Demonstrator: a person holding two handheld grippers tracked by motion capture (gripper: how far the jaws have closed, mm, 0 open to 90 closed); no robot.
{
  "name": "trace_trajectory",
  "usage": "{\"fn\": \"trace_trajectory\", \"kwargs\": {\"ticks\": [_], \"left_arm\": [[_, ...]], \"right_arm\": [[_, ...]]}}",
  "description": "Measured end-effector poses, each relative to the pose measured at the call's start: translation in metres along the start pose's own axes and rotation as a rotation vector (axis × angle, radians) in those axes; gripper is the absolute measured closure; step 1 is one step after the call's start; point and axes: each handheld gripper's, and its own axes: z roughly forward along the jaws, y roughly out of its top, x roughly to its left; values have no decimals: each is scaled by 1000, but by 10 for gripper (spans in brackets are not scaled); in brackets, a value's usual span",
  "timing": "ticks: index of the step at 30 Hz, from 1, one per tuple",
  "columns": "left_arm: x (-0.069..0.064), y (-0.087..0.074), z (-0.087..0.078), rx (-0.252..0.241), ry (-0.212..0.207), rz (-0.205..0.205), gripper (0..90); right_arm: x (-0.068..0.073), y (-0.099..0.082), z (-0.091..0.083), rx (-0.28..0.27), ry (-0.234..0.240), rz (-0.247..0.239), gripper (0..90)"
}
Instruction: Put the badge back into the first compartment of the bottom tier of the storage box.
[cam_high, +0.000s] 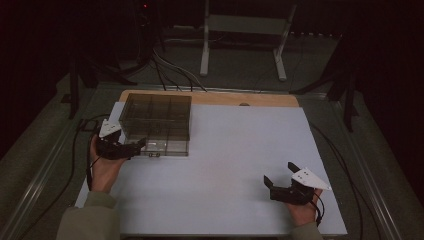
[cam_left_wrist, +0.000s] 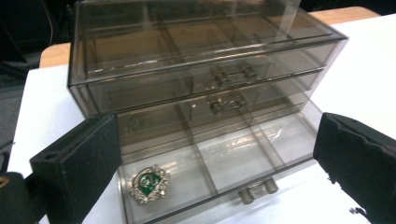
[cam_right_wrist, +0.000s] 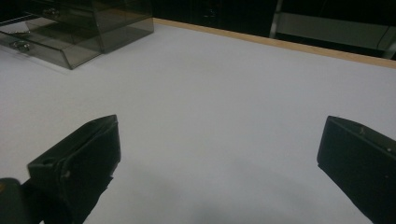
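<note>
The brooch (cam_left_wrist: 149, 185) lies in the open bottom drawer (cam_left_wrist: 261, 172), at 7 o'clock. The left gripper (cam_left_wrist: 215, 163) gapes empty above it; the right gripper (cam_right_wrist: 219, 158) gapes too. Shoving the drawer shut carelessly could slide the whole box (cam_high: 156, 122).

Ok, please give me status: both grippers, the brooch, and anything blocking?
Left gripper open, above pulled-out bottom drawer. Right gripper open, over bare table. Brooch lies in the drawer's front left compartment. Nothing blocking.

Jaws wide apart, the brooch (cam_left_wrist: 149, 184) sits between them in the open bottom drawer (cam_left_wrist: 233, 161).
</note>
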Motion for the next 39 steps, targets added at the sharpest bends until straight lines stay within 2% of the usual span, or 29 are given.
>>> {"fn": "trace_trajectory", "kwargs": {"ticks": [3,7,10,24,29,39], "left_arm": [[-7,-1,-5,-36,-10,9,20],[-13,-3,-8,-58,-20,23,20],[-17,-6,-11,-78,-28,18,20],[-29,-20,-19,-99,-49,12,20],[-33,-26,-19,-92,-45,22,20],[-41,-42,-23,-113,-38,28,20]], "right_arm": [[0,0,0,-1,0,0,0],[0,0,-1,-2,2,2,0],[0,0,-1,-4,3,5,0],[2,1,-2,-10,13,3,0],[3,1,-2,-10,16,4,0],[4,1,-2,-17,22,4,0]]}}
